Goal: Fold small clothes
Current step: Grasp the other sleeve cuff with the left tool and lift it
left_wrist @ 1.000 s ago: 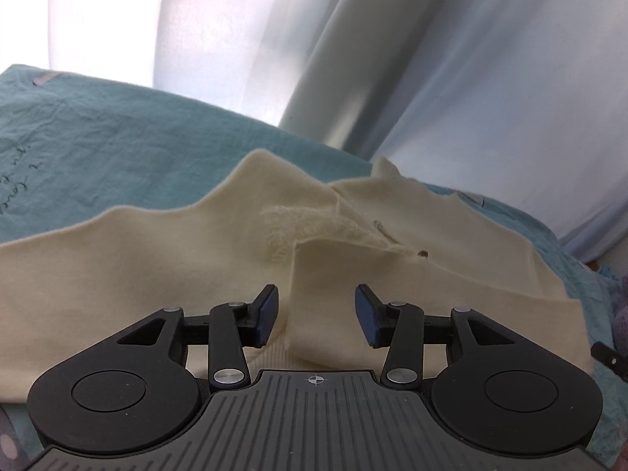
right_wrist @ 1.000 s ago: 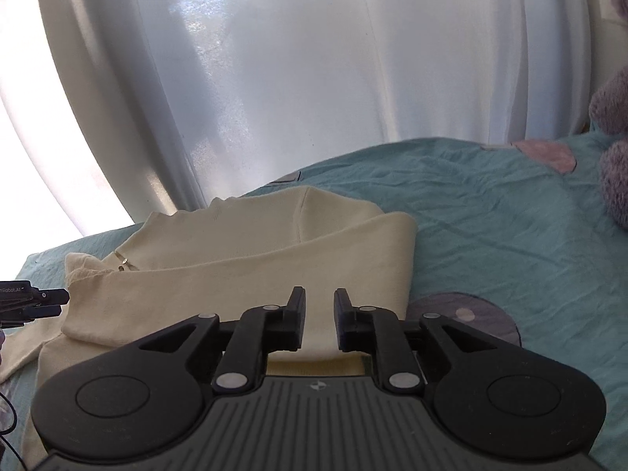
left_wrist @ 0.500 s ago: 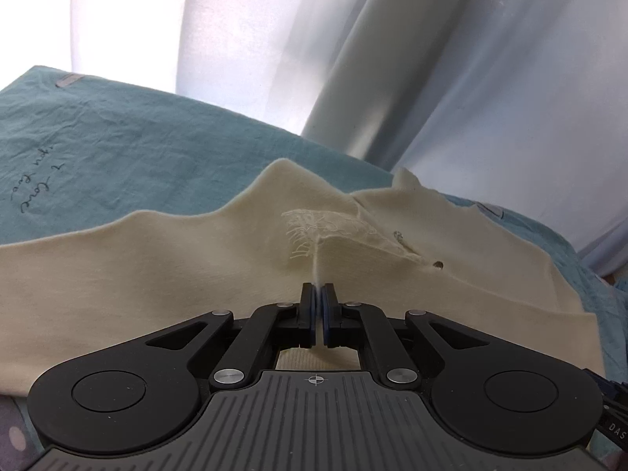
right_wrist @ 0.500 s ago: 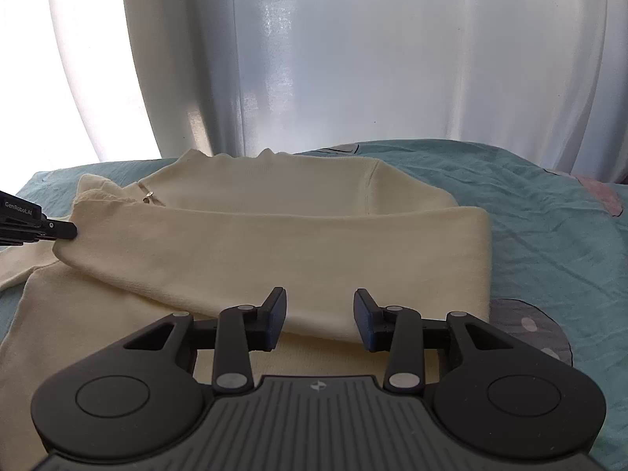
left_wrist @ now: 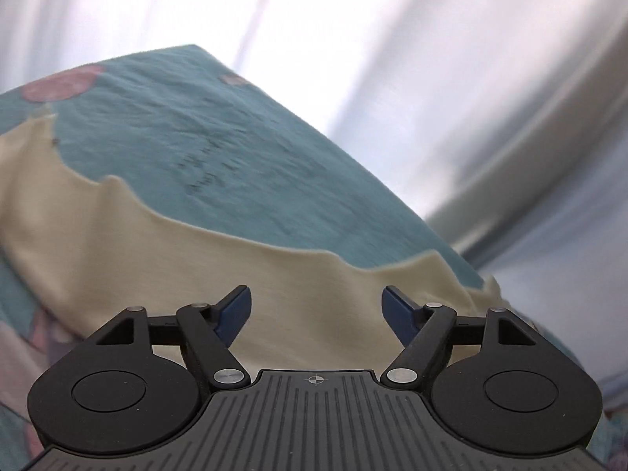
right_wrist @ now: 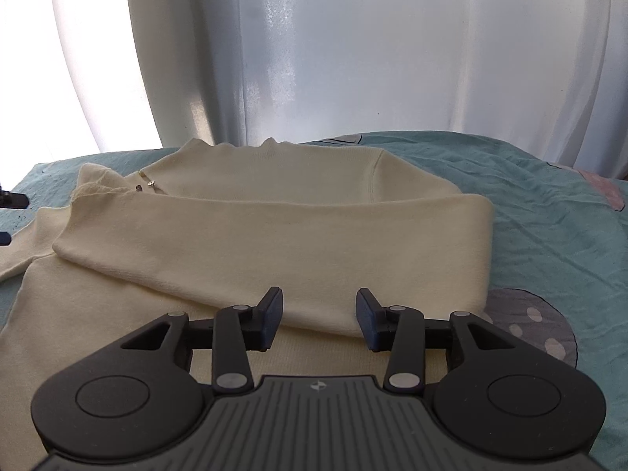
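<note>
A cream sweater [right_wrist: 274, 196] lies flat on the teal bedsheet [right_wrist: 530, 216], with its right sleeve [right_wrist: 274, 243] folded across the chest. My right gripper [right_wrist: 318, 310] is open and empty, just in front of the folded sleeve's lower edge. In the left wrist view my left gripper [left_wrist: 316, 306] is open and empty above a stretch of the cream sweater [left_wrist: 176, 263], likely its left sleeve. The view is blurred. The left gripper's tip shows at the far left edge of the right wrist view [right_wrist: 11, 200].
White curtains [right_wrist: 353, 59] hang behind the bed. The bedsheet [left_wrist: 235, 157] has a grey dotted patch [right_wrist: 537, 322] right of the sweater, pink patches [left_wrist: 59, 86] and dark writing [left_wrist: 204, 168]. The bed's far edge runs close behind the sweater.
My left gripper was shut on the sleeve fabric, has let go, opened wide and swung left. My right gripper has opened a little more and stayed near the folded sleeve.
</note>
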The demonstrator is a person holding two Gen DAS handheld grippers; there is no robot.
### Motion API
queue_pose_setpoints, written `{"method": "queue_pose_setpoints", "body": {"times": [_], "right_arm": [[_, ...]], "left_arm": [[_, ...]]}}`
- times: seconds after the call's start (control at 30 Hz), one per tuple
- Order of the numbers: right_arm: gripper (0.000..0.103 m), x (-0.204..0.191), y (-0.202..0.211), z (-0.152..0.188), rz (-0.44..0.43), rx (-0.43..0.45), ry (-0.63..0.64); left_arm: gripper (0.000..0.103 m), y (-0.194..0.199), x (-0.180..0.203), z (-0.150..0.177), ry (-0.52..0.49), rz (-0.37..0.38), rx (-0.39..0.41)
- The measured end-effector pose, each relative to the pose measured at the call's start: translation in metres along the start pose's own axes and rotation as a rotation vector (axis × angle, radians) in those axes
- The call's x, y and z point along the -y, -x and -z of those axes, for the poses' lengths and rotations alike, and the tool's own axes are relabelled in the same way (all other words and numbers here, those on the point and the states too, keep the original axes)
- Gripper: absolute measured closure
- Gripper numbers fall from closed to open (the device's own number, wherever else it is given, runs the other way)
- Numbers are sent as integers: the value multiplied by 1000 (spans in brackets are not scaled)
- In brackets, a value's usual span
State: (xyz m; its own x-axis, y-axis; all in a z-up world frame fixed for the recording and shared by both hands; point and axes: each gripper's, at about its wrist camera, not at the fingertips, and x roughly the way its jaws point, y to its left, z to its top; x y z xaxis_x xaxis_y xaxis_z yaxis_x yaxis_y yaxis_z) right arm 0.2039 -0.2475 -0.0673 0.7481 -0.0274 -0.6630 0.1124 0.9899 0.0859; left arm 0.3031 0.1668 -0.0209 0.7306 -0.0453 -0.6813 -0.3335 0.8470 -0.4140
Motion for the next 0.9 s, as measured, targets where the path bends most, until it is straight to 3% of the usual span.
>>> {"method": "queue_pose_setpoints", "body": {"times": [0.17, 0.3, 0.4, 0.63, 0.67, 0.7, 0.77, 0.9], "right_arm": [[56, 0, 6, 5, -14, -2, -5], [54, -1, 9, 6, -33, -5, -19], [54, -2, 10, 5, -43, -9, -24], [53, -7, 14, 2, -54, -14, -20], [53, -8, 15, 2, -54, -14, -18], [53, -9, 16, 1, -53, -12, -15], [52, -11, 18, 1, -51, -9, -6], [52, -12, 21, 0, -41, -7, 3]], "left_arm": [[32, 28, -93, -23, 198, -187, 102], [40, 41, -153, -32, 325, -279, 165], [47, 35, -185, -36, 426, -245, 156], [52, 21, -218, -53, 517, -96, 202], [59, 16, -224, -54, 547, -77, 205], [75, 12, -228, -55, 572, -64, 198], [95, 5, -234, -57, 607, -62, 177], [95, 8, -225, -60, 562, -66, 212]]}}
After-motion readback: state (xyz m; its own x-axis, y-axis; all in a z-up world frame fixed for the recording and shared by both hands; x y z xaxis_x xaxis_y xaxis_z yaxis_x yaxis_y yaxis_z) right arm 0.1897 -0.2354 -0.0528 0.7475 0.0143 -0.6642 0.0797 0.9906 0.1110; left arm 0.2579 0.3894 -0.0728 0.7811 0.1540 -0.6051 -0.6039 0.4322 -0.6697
